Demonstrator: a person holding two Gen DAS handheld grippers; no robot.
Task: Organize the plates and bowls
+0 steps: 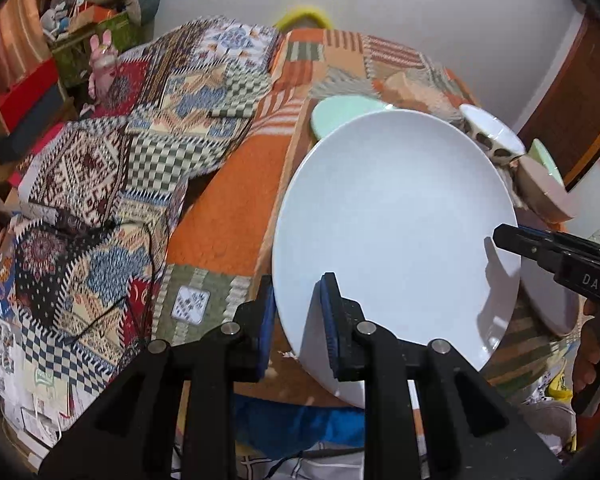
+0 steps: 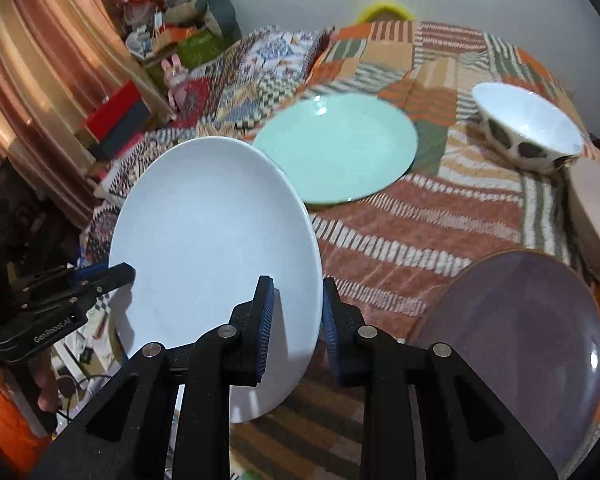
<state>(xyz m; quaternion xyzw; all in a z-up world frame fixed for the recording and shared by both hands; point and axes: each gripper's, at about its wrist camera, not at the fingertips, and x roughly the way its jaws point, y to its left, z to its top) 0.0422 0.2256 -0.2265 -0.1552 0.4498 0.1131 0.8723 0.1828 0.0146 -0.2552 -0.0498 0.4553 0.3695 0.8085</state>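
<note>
A large white plate [image 1: 396, 216] [image 2: 212, 220] hangs tilted above the patchwork-covered table, held from both sides. My left gripper [image 1: 298, 300] is shut on its near left rim. My right gripper [image 2: 296, 304] is shut on its right rim. Each gripper shows in the other's view: the right gripper [image 1: 504, 238] at the plate's right edge, the left gripper [image 2: 120, 274] at its left edge. Behind lies a mint-green plate [image 2: 336, 148] [image 1: 344, 108]. A white bowl with black spots [image 2: 528, 128] [image 1: 492, 132] stands at the far right. A purple plate [image 2: 520, 340] lies near right.
A pale pink bowl [image 2: 592, 216] [image 1: 540, 188] sits at the right edge, a green dish [image 1: 544, 156] behind it. The table's left edge drops to a patterned quilt [image 1: 100, 184]. Boxes and soft toys [image 2: 172, 40] crowd the far left by a curtain. A hand [image 2: 46, 384] holds the left gripper.
</note>
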